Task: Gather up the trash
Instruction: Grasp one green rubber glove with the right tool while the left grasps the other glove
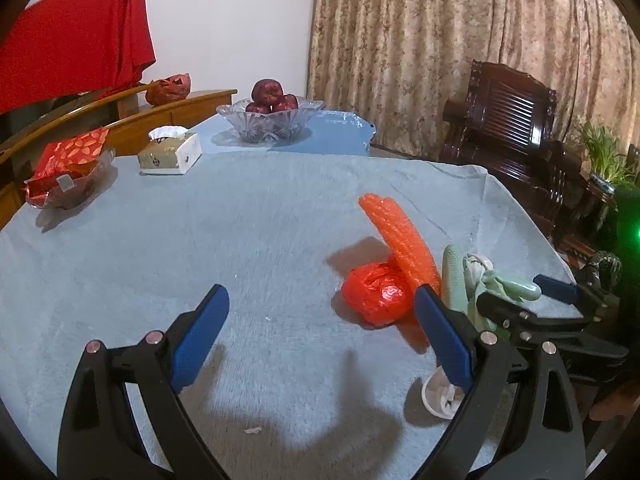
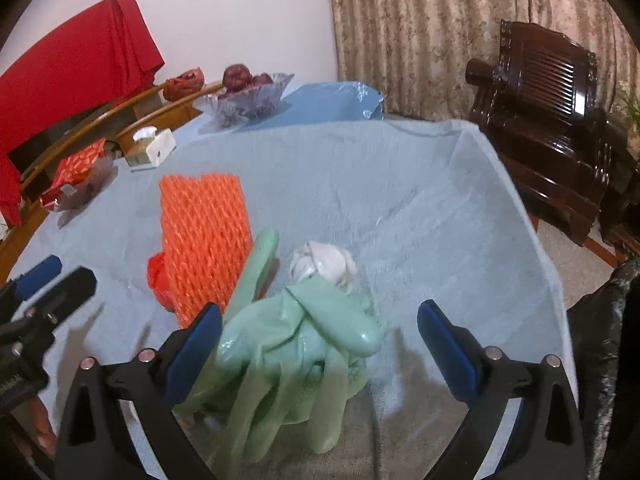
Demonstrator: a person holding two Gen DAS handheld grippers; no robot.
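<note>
Left wrist view: left gripper (image 1: 322, 336) jaws wide apart, nothing held, over bare cloth at lower centre. Red crumpled bag (image 1: 376, 294) and orange foam net (image 1: 404, 240) lie right of centre, touching each other.

Right wrist view: right gripper (image 2: 320, 350) jaws apart, straddling the green rubber glove (image 2: 298, 344) at lower centre; white tissue wad (image 2: 322, 264) just behind it. Judged step: approach to first pick. Next: lower, close on glove.
</note>
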